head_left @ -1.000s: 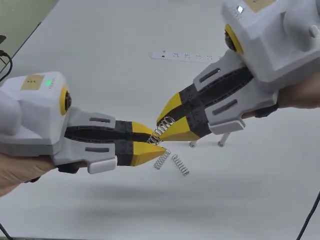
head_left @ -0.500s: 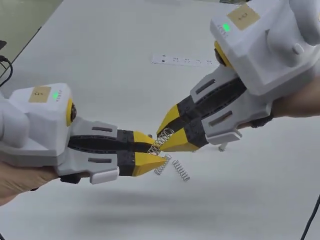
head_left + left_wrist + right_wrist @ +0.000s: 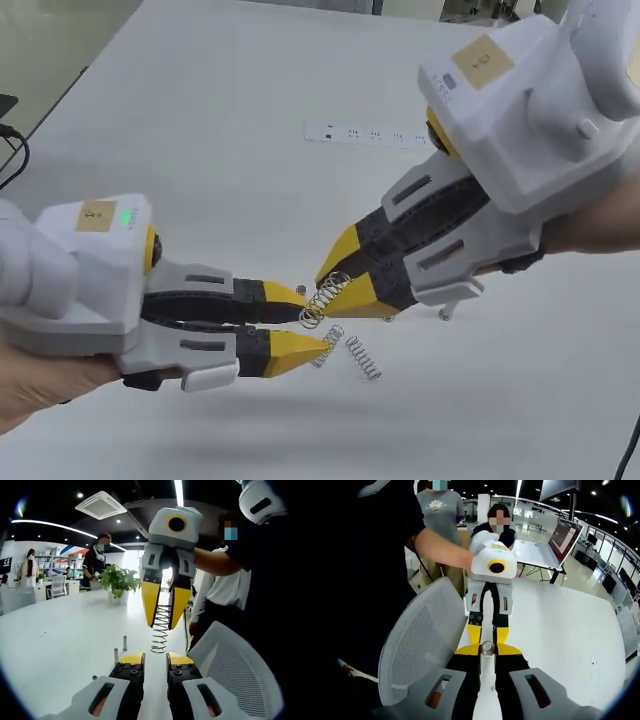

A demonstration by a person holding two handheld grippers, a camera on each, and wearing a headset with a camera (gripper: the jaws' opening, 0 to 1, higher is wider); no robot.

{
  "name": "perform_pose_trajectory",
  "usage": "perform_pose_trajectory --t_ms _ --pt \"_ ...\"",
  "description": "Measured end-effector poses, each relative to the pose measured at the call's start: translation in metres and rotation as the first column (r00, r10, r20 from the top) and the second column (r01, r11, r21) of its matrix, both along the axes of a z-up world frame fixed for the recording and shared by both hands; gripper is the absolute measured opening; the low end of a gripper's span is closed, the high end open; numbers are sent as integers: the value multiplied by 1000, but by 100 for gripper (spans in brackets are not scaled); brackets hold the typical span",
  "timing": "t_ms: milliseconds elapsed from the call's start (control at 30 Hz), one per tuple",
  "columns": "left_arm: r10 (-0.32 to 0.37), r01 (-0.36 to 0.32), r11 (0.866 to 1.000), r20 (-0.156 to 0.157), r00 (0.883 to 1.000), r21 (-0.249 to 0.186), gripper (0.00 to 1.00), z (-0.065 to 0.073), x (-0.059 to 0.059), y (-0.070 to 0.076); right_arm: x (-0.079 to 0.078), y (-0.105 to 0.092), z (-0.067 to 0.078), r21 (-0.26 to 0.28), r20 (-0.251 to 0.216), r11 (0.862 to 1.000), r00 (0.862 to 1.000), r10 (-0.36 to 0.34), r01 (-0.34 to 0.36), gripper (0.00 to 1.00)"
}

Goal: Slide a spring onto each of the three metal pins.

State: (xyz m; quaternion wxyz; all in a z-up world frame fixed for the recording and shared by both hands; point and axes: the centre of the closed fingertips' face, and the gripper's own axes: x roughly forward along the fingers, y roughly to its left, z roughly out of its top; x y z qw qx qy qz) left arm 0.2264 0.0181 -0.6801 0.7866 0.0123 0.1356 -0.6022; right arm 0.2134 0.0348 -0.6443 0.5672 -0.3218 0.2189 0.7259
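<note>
My right gripper (image 3: 333,292) comes in from the upper right, shut on a steel spring (image 3: 324,298) held above the white table (image 3: 200,150). In the left gripper view this spring (image 3: 160,629) hangs down from the right gripper's yellow tips, just ahead of my left gripper (image 3: 155,658). The left gripper (image 3: 317,319) stands open at the lower left, its jaws either side of the spring's free end without gripping it. Two loose springs (image 3: 362,357) lie on the table under the tips. Upright metal pins (image 3: 125,642) stand on the table; one pin (image 3: 445,313) shows below the right gripper.
A white power strip (image 3: 370,133) lies flat farther back on the table. People stand beyond the table, beside a potted plant (image 3: 119,580). A mesh office chair (image 3: 420,640) sits at the table's near edge.
My left gripper's jaws have spread apart and let go of the spring's end. The right gripper keeps hold of the spring. The head camera has shifted a little.
</note>
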Motion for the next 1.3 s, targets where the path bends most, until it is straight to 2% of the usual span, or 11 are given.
perform_pose_trajectory --t_ms 333,467,500,533,600,633,767,933,1100,1167,1300 --pt "100 -99 995 -22 995 32 14 -12 9 28 11 -18 1 -10 20 999 999 -42 42 7" --pt "177 -175 984 -27 984 43 17 -16 17 42 16 -28 0 -14 21 997 997 -73 73 7" --pt "224 -223 974 -21 974 49 18 -19 23 49 19 -30 0 -9 28 996 996 -87 87 7" --pt "223 -222 974 -16 975 51 21 -20 22 50 20 -32 0 -11 28 996 996 -89 89 7" --pt "267 -265 962 -24 963 72 27 -26 25 57 23 -37 0 -9 30 994 994 -105 105 7" --pt "257 -255 964 -25 966 79 28 -28 22 56 25 -39 0 -9 28 994 993 -112 112 7" --pt "295 -290 950 -30 955 113 30 -37 25 63 29 -46 -3 -13 35 991 991 -132 133 7" --pt "330 -325 938 -31 943 117 31 -40 29 69 43 -61 -7 -27 56 985 984 -170 171 7" --pt "361 -352 924 -34 932 150 34 -49 32 73 55 -84 -10 -44 76 973 972 -221 225 7" --pt "384 -375 912 -28 923 168 33 -53 34 77 58 -90 -11 -48 82 969 968 -237 242 7" --pt "394 -381 907 -41 918 179 36 -60 33 79 67 -106 -16 -58 98 958 956 -275 281 7"
